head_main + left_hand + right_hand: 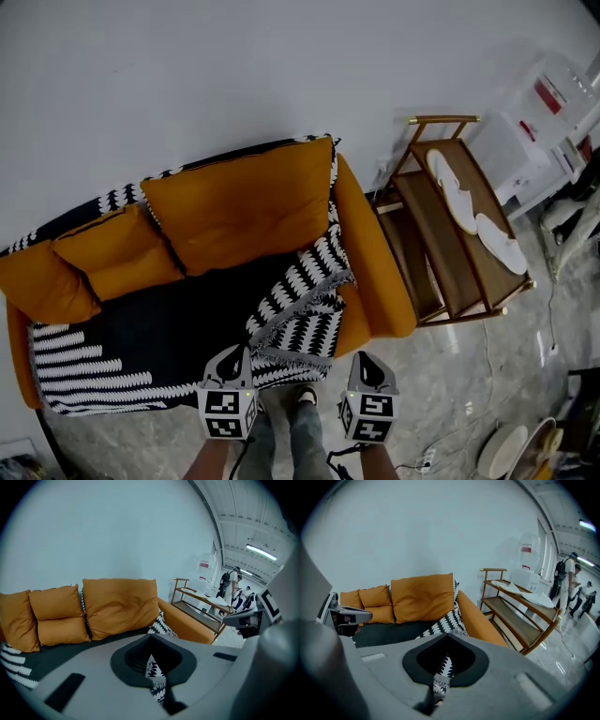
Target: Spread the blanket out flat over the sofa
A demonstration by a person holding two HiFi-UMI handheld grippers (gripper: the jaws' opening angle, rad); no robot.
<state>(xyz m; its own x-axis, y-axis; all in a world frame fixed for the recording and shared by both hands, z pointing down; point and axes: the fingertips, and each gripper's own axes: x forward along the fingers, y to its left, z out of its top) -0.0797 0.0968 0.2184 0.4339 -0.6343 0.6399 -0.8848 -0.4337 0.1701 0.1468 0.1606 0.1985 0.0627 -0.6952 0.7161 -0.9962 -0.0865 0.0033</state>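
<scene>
The blanket (141, 337), black with white patterned bands, lies over the seat and back of the orange sofa (377, 253). Its right part is folded back in a bunched heap beside the right armrest. My left claw (232, 364) is at the sofa's front edge, jaws together and clamped on the patterned fabric, which shows in the slit between them in the left gripper view (154, 672). My right claw (367, 366) is just beside it, jaws likewise together on a strip of the same fabric (440, 670). Three orange cushions (234, 211) lean against the back. To the right stands a wooden rack (441, 253) bearing white slippers (455, 192).
</scene>
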